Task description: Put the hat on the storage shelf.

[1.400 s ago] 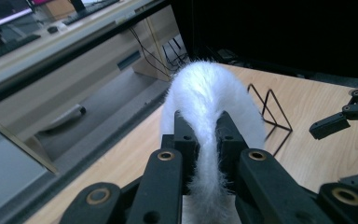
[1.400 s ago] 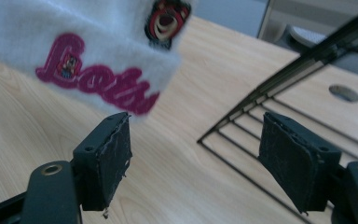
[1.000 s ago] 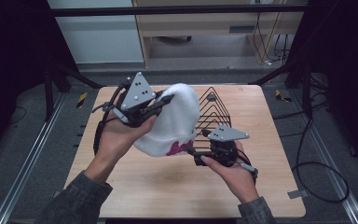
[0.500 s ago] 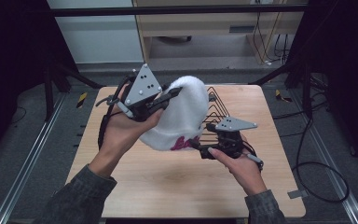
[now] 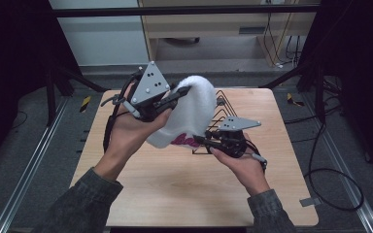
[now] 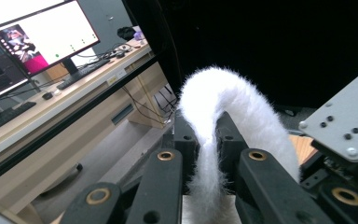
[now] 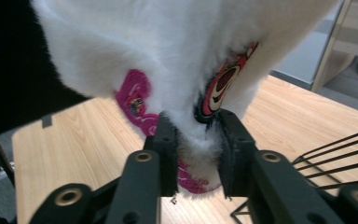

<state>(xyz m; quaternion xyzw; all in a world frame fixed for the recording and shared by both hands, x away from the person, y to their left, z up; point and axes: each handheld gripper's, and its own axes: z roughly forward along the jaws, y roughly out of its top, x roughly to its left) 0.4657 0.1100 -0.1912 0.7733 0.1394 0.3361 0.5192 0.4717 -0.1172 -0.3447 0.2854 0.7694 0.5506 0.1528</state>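
Observation:
A white fluffy cloth (image 5: 190,111) with pink and red printed patches hangs above the wooden table (image 5: 175,179). My left gripper (image 5: 177,94) is raised at the left and shut on the cloth's top edge; in the left gripper view the white pile (image 6: 214,140) is pinched between its jaws (image 6: 205,154). My right gripper (image 5: 201,141) sits lower at the right. Its jaws have just been closing and now press on the cloth's lower edge (image 7: 196,140) by the pink print (image 7: 135,102).
A black wire rack (image 5: 221,114) stands on the table behind the cloth, its bars (image 7: 340,154) close to the right gripper. A desk with monitors (image 6: 37,42) lies beyond the table. Bare wood spreads toward the front edge.
The left gripper lifted the cloth higher. The right gripper came up to the cloth's lower edge and its jaws closed on it.

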